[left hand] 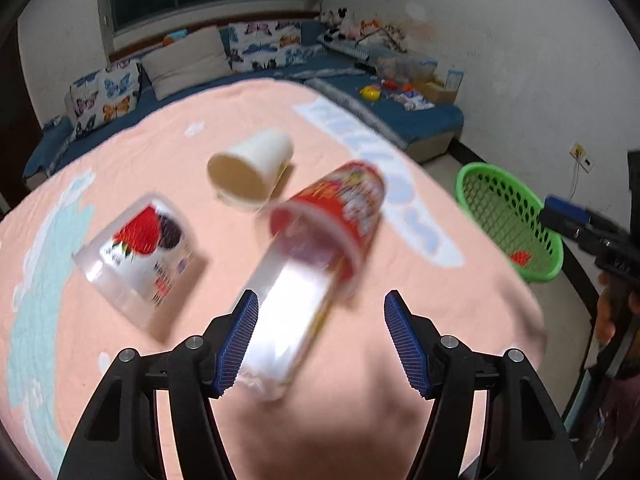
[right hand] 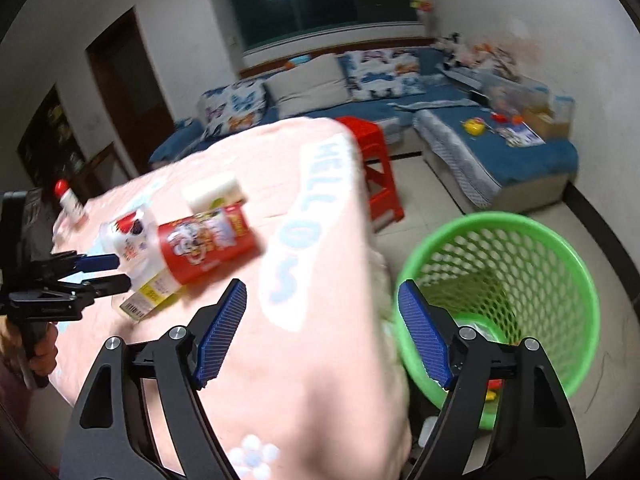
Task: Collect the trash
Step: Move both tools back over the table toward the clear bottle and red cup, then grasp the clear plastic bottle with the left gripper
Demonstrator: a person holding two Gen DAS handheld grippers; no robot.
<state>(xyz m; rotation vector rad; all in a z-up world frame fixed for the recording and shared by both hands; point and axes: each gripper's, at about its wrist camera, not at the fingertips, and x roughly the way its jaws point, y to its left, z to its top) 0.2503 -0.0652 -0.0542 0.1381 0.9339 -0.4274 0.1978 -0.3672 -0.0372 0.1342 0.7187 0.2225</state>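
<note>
The left gripper [left hand: 320, 340] hung over the pink tablecloth [left hand: 460, 312] with its jaws spread wide — a clear plastic cup [left hand: 288, 320] lay on its side between the blue pads, nested into a red printed cup [left hand: 344, 216], and I couldn't tell whether the left pad touched it (the view was blurred). A strawberry-print cup [left hand: 140, 256] and a white paper cup [left hand: 250, 168] lay tipped nearby. The right gripper [right hand: 322, 332] — also wide, holding nothing — hovered above the table edge beside the green mesh basket [right hand: 560, 264], which stood on the floor.
</note>
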